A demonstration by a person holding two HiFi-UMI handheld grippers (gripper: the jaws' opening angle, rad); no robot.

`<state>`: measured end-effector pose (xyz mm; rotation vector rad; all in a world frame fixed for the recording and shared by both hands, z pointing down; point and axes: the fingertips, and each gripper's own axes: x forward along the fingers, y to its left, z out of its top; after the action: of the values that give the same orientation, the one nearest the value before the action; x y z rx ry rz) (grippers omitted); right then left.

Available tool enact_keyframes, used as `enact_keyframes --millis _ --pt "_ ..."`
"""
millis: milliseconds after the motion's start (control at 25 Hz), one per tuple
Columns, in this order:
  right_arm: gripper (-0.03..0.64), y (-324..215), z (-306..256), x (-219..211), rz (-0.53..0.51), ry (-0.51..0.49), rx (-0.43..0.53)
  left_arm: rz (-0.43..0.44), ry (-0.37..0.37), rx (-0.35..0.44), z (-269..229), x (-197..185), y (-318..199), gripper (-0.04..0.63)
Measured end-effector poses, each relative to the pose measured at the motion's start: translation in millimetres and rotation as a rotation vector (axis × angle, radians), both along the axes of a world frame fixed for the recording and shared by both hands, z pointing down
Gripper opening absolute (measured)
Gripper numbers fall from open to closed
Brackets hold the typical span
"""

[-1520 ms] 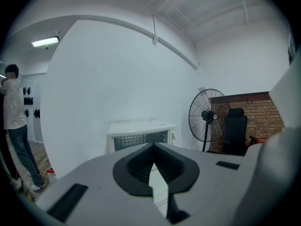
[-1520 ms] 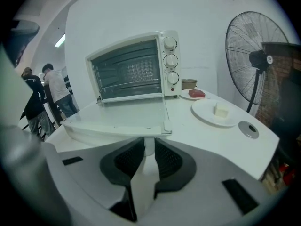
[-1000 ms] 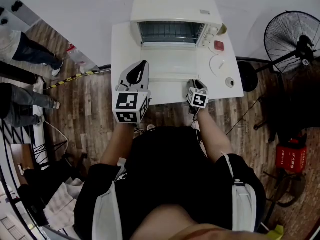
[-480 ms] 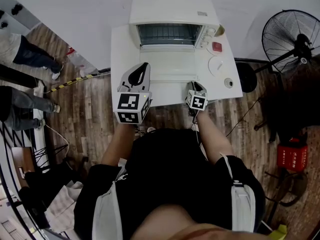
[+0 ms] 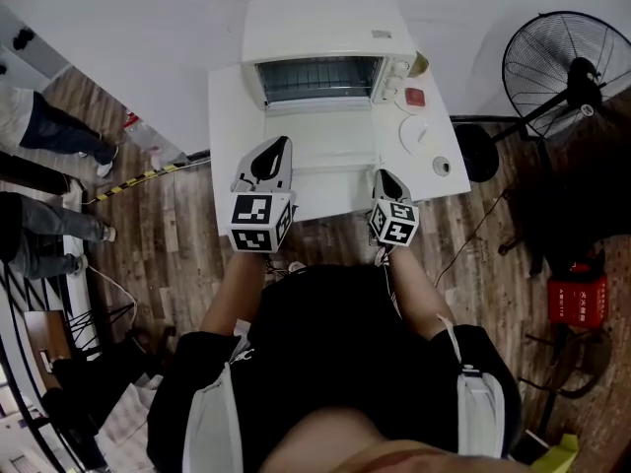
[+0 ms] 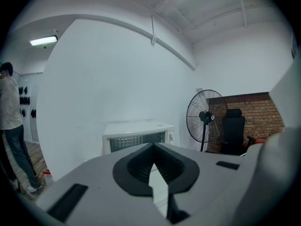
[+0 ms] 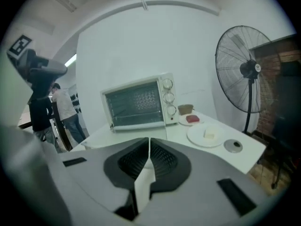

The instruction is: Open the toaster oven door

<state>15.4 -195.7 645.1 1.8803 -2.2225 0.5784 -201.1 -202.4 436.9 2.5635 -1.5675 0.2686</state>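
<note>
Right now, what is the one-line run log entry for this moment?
left tool: shut, empty | right tool: jaws closing, nothing between | toaster oven: untouched, both tools short of it

1. Up top, the white box-shaped toaster oven (image 5: 325,33): smooth casing, painted-metal look, low sheen.
2. Under it, the white rectangular table (image 5: 229,106): smooth, matt.
3. The brown plank floor (image 5: 158,225): grained wood, satin.
4. The black pedestal fan (image 5: 552,57): wire-metal grille.
5. The left gripper (image 6: 153,145): matt grey plastic, black ribbed pads (image 6: 138,166).
</note>
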Motion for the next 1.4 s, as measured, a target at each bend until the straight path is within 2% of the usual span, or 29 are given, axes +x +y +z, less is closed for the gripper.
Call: enact_keyframes --millis 320,560,720,1400 --pt "0.002 -10.4 -146.1 -7.1 -0.024 0.077 0.312 0.022 0.022 0.018 -6.4 10.9 -0.1 0.012" --pt "0.000 -4.2 -219.8 -12.9 -0.019 0.073 0.469 0.008 0.042 0.042 -14.0 3.0 2.9 0.012" --pt "0.000 -1.7 -232.7 -18.3 -0.032 0.063 0.494 -0.005 0.047 0.052 -16.0 -4.4 3.8 0.012" --pt "0.002 -0.2 -228.7 -25.8 -0.050 0.058 0.481 -0.013 0.041 0.053 -17.0 -12.1 5.1 0.012"
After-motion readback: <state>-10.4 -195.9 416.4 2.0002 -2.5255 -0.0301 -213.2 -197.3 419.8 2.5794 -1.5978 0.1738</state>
